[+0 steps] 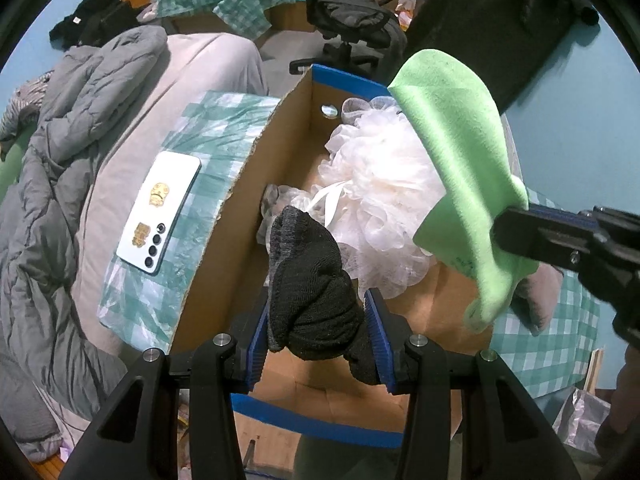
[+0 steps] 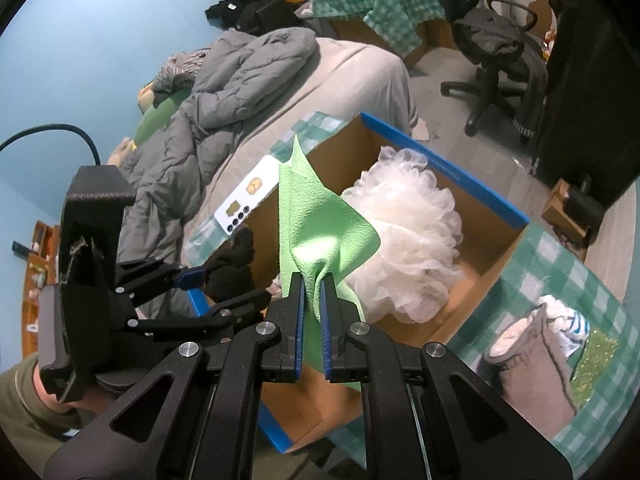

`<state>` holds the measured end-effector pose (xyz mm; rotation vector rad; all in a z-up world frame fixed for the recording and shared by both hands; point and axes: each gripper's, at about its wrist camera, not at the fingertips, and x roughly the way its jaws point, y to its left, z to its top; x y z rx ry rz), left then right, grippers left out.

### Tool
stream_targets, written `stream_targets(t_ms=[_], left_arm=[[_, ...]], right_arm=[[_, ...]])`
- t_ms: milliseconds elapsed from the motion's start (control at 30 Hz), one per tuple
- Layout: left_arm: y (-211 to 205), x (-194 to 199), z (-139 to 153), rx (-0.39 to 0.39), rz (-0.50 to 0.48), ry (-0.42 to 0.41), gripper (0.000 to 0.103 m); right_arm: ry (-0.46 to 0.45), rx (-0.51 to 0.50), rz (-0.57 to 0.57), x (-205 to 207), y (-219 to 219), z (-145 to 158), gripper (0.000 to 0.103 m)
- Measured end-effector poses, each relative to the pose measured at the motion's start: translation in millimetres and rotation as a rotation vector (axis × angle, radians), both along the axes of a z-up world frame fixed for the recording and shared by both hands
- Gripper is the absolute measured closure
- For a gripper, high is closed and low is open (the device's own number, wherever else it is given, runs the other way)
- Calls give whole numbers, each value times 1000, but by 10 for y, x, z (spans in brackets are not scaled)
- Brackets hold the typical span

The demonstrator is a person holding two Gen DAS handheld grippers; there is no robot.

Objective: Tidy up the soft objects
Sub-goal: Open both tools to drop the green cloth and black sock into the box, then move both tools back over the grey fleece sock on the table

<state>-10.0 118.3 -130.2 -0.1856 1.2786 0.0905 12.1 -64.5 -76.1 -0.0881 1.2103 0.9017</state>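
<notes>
Cluttered home bedroom: bed (image 2: 360,76), grey duvet (image 2: 224,92), office chair (image 2: 496,60).

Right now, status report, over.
Left gripper shut on black sock. Right gripper pinching green cloth. Both over cardboard box; white loofah inside.

The open brown cardboard box with blue-taped rim (image 1: 256,184) sits at the centre of the left wrist view, on a teal-and-white checked plastic sheet (image 1: 208,128) spread over the bed (image 1: 224,56). Inside the box, toward its far right, lies the white mesh bath pouf (image 1: 376,184). Left of the box, on the sheet, lies a white smartphone with gold stickers (image 1: 160,212). Further left, a grey quilted jacket (image 1: 60,128) lies on the bed. Behind the box, at upper centre, stands a black office chair (image 1: 352,20). In the right wrist view, a rolled grey towel (image 2: 532,364) lies right of the box, on the sheet.
</notes>
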Motion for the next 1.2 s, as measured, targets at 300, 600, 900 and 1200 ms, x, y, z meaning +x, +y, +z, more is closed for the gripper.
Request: stream_targets(t_ms=[300, 600, 900, 1200], left_arm=[[41, 6, -97, 33, 1, 40, 42], [126, -74, 1, 13, 47, 20, 29], [-52, -96, 112, 7, 23, -4, 29], [-369, -67, 158, 1, -30, -3, 29]], right_arm=[[57, -23, -31, 30, -16, -155, 92], [39, -50, -54, 18, -96, -143, 56], [24, -72, -78, 16, -323, -102, 50], [7, -85, -129, 48, -639, -42, 46]])
